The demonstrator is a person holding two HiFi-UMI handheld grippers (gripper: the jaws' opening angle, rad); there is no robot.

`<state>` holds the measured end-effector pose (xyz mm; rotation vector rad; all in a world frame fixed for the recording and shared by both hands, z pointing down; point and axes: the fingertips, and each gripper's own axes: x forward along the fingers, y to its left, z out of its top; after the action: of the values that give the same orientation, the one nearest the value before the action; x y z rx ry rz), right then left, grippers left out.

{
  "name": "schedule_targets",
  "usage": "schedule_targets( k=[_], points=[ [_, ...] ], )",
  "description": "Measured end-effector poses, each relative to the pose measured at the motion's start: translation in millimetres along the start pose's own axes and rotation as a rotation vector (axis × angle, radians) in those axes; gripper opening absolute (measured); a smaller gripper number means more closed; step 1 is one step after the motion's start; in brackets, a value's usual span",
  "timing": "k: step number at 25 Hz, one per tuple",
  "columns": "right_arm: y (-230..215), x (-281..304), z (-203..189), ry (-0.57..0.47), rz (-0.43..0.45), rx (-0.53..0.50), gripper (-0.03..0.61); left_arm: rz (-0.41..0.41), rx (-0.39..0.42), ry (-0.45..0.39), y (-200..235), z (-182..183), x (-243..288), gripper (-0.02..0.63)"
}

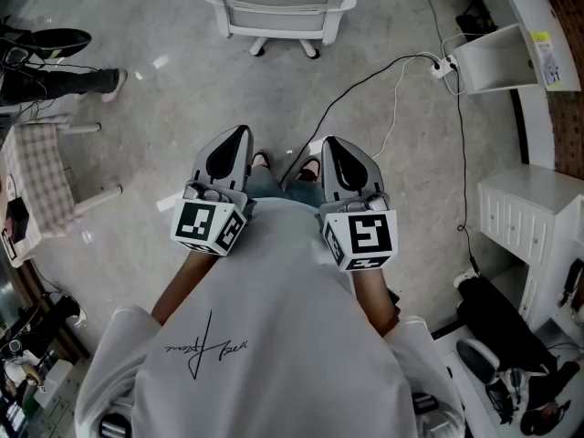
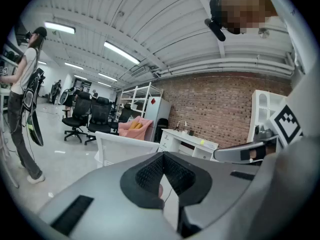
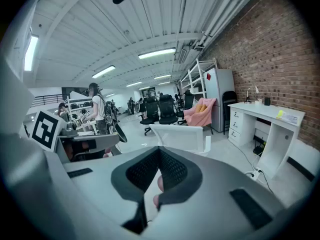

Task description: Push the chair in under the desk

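Nothing is accomplished yet: the white mesh-backed swivel chair (image 1: 278, 7) is seen at twelve o'clock, well apart from the white desk (image 1: 538, 121) at two o'clock. The left gripper (image 1: 240, 135) and right gripper (image 1: 331, 144) are closed and empty.

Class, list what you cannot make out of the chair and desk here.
- White chair: head view, top edge cuts off its far part; left gripper and right gripper hide its base in their own views.
- White desk: head view, top edge cuts off its far end.
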<state>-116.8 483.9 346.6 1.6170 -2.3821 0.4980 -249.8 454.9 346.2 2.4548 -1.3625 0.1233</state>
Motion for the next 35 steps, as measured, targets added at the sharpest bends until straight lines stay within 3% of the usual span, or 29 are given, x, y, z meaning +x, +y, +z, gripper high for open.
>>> schedule_targets(
  k=[12,19,27,35],
  points=[
    [-12,-10,7,-0.023,0.09,0.0,0.025,0.059,0.121,-0.016,-48,26,26,0.003],
    [-4,-1,5,-0.022,0.164,0.044,0.026,0.118,0.093,0.022,-28,17,22,0.003],
    [-2,23,8,0.007,0.179,0.017,0.026,0.079,0.076,0.056,-12,13,40,0.005],
    [-13,66,29,0.024,0.168,0.001,0.028,0.063,0.092,0.069,22,31,74,0.005]
  ],
)
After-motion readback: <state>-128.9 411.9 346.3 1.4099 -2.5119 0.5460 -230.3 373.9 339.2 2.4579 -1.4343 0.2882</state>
